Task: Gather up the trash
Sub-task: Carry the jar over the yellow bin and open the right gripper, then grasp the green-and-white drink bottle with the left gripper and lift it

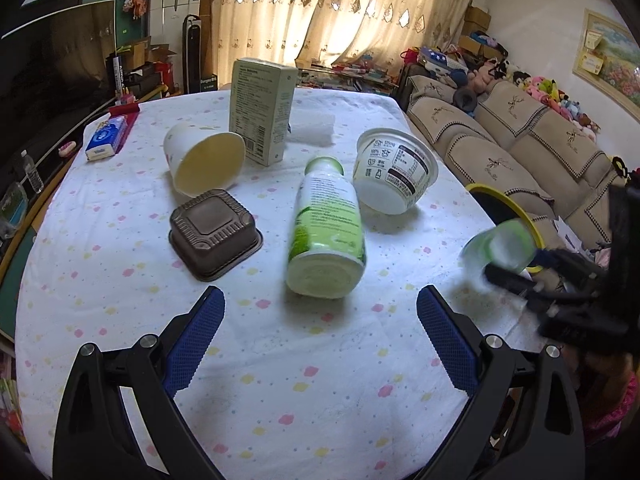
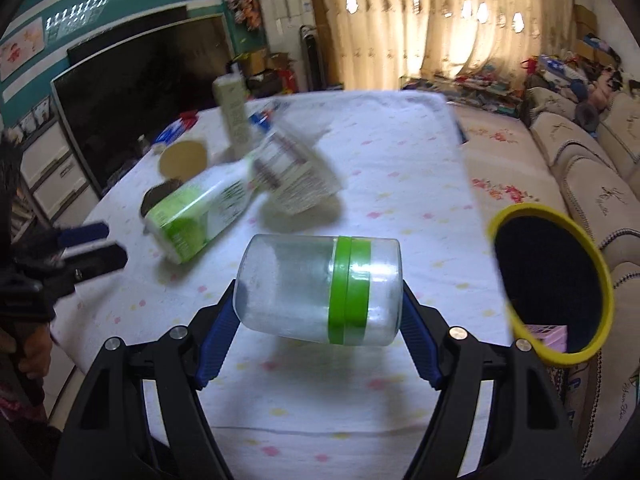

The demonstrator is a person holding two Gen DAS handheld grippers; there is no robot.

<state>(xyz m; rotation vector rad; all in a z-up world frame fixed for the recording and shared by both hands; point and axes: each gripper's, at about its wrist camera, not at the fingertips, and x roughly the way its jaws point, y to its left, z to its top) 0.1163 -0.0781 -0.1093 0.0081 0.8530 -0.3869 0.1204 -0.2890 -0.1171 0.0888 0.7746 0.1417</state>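
Right gripper [image 2: 318,312] clamps the jar [image 2: 320,288] above the table [image 2: 380,152] left of the bin [image 2: 550,284], while the left gripper [image 1: 320,336], spread empty, faces the bottle [image 1: 326,228], tub [image 1: 396,170], cup [image 1: 204,158], box [image 1: 262,110] and tray [image 1: 214,234] left uncollected.

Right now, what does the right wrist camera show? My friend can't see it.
The right hand-held gripper holds a clear jar with a green band sideways above a spotted tablecloth. A yellow-rimmed bin waits to its right, and a green bottle lies farther back.
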